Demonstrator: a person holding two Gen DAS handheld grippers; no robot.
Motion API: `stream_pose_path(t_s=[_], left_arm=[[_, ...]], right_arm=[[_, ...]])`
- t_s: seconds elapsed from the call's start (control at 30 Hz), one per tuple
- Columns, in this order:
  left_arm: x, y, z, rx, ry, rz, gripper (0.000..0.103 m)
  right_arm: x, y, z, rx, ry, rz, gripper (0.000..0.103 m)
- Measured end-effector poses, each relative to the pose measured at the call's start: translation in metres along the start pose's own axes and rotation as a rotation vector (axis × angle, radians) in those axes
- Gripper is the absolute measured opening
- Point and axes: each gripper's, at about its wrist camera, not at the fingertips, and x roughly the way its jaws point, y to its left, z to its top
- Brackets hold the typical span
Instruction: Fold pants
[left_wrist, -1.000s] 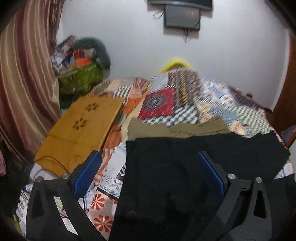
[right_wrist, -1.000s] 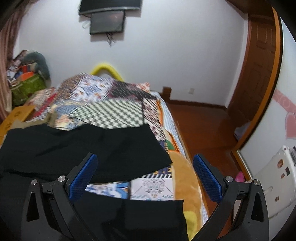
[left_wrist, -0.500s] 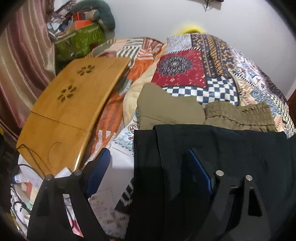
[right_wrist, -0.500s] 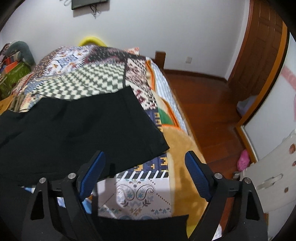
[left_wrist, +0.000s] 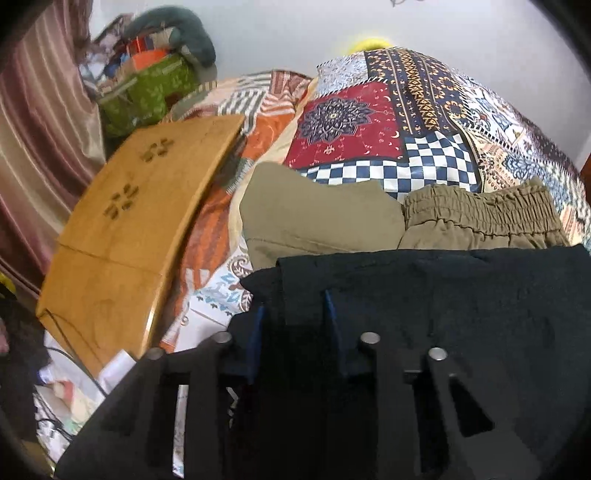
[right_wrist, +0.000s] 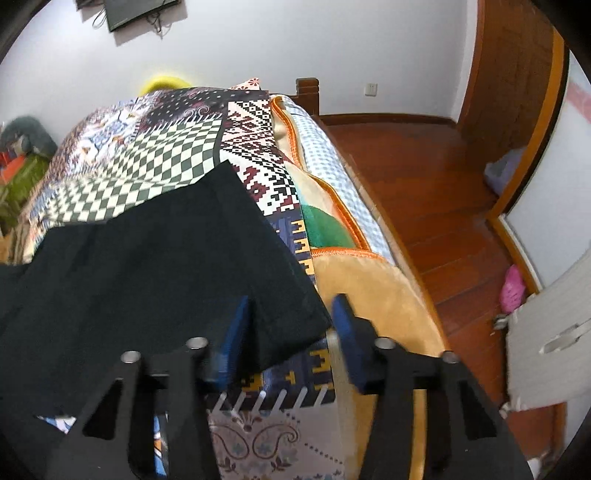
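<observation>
Currently listed: black pants (left_wrist: 443, 302), spread flat across the patchwork bedspread (left_wrist: 388, 122), filling the lower half of both wrist views.

Left gripper (left_wrist: 293, 325): blue pads drawn close, a gap remaining between them, set around a raised fold at the pants' left edge. Whether the pads press the cloth cannot be told. From the gripper, the bulk of the garment runs toward 3 o'clock.

Right gripper (right_wrist: 291, 325): jaws partly open, blue pads either side of the pants' near right corner (right_wrist: 295, 314), the cloth lying between them. The right pad stands apart from the fabric; no firm hold is visible. From this gripper the garment stretches toward 10 o'clock.

Adjacent items: olive pants (left_wrist: 369, 221), folded, lying just beyond the black pair at 12 o'clock in the left view; wooden lap tray (left_wrist: 140, 229) at 10 o'clock; green bag (left_wrist: 147, 96) beyond it; wooden floor (right_wrist: 424, 177) at 2 o'clock in the right view.

Changes against half a second ago: both grippers have narrowed markedly from a wide spread. The left one has moved so its pads now bracket the fold. The right one has advanced from short of the corner to straddling it.
</observation>
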Motion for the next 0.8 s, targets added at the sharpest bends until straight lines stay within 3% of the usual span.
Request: stream_pose_path(t_s=[0.13,0.23,0.3,0.4,0.57,0.63,0.7,0.77,0.8], left_arm=[[-0.011,-0.002,0.0,0.02,-0.034,0.01,0.025],[-0.021,0.002,0.002,0.013,-0.052,-0.004,0.024],[-0.031,0.003,0.005,0.011,-0.079,0.035,0.002],[-0.042,0.011,0.011,0.005,-0.1,0.043,0.002],[-0.04,0.018,0.012,-0.003,-0.053,0.005,0.002],[-0.042,0.021,0.01,-0.021,-0.056,0.01,0.007],[-0.045,0.027,0.009,-0.053,-0.053,-0.014,0.033],[-0.048,0.031,0.009,-0.072,-0.065,-0.022,0.053],[-0.052,0.032,0.009,-0.075,-0.083,-0.02,0.057]], right_arm=[[-0.008,0.003,-0.004,-0.033,-0.013,-0.036,0.012],[-0.016,0.002,-0.006,-0.044,-0.013,-0.044,0.009],[-0.023,0.0,-0.008,-0.045,-0.018,-0.044,0.007],[-0.032,-0.003,-0.016,-0.047,-0.016,-0.046,0.007],[-0.035,-0.01,-0.036,-0.049,0.032,-0.058,0.006],[-0.033,-0.014,-0.041,-0.043,0.071,-0.05,0.007],[-0.037,-0.014,-0.041,-0.042,0.074,-0.049,0.007],[-0.045,-0.012,-0.036,-0.046,0.059,-0.059,0.009],[-0.05,-0.008,-0.032,-0.059,0.043,-0.068,0.009]])
